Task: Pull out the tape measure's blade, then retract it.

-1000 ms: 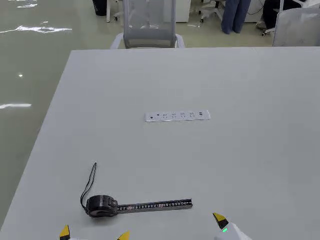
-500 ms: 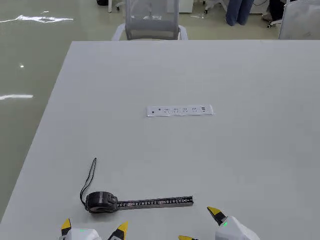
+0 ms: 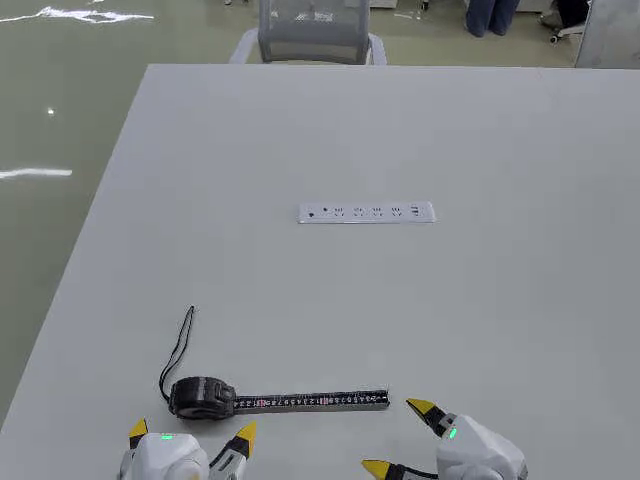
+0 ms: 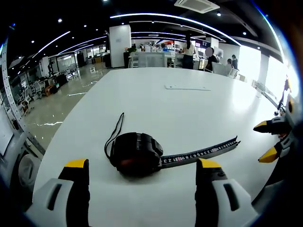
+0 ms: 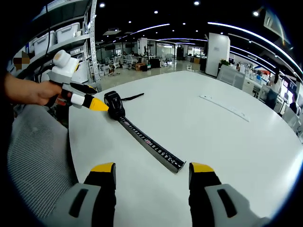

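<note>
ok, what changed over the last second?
Both claws edged forward: the left claw closed in on the tape measure, and the right claw neared the tip of the blade. Both are open, nothing gripped. The tape measure, blade partly out, and the power strip lie unmoved; the head camera shifted.

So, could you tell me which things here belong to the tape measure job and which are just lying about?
For the job: tape measure, its blade lying partly out, left gripper, right gripper, both open.
Just lying about: power strip, chair beyond the table.
</note>
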A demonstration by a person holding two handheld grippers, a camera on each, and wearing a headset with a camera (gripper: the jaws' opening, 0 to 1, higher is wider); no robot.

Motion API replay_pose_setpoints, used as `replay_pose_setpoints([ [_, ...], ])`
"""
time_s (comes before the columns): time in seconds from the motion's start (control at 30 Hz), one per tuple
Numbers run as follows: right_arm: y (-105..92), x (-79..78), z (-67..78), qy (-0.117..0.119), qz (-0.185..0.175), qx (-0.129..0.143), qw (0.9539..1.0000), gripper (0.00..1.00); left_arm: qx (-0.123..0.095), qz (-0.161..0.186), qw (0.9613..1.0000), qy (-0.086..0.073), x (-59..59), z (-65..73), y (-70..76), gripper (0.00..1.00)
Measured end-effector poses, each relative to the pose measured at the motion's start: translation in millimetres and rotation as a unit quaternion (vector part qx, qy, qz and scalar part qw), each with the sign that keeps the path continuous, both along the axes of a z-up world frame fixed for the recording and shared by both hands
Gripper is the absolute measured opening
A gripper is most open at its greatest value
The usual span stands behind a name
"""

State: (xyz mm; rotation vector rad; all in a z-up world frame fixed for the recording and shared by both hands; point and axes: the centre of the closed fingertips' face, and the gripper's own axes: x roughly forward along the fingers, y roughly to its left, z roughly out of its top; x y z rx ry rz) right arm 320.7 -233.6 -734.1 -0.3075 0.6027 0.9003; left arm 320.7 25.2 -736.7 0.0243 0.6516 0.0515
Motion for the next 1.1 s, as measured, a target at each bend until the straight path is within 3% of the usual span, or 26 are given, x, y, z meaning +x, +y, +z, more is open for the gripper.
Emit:
replay_pose_setpoints([
  [0.17,0.0,6.9,-5.5,0.001,0.025,-0.002,0.9997,0.59,-0.001,0.005,1.0,0.002,7.0,-2.6,2.2,0.91],
  [0.37,-1.7,18.9,-12.7,0.021,0.054,-0.002,0.9983,0.55,0.003,0.007,0.9999,0.007,12.7,-7.1,4.6,0.91],
  [0.6,-4.2,31.1,-20.5,0.015,0.12,-0.012,0.9926,0.5,-0.004,0.016,0.9998,0.012,16.8,-14.6,9.8,0.89],
  [0.73,-5.7,38.5,-26.7,0.014,0.152,-0.022,0.988,0.47,-0.008,0.022,0.9996,0.017,18.4,-16.9,12.0,0.87],
  [1.1,-5.3,49.9,-47.1,0.011,0.25,-0.052,0.9668,0.35,-0.004,0.01,0.9995,0.029,27.6,-21.4,11.6,0.82],
])
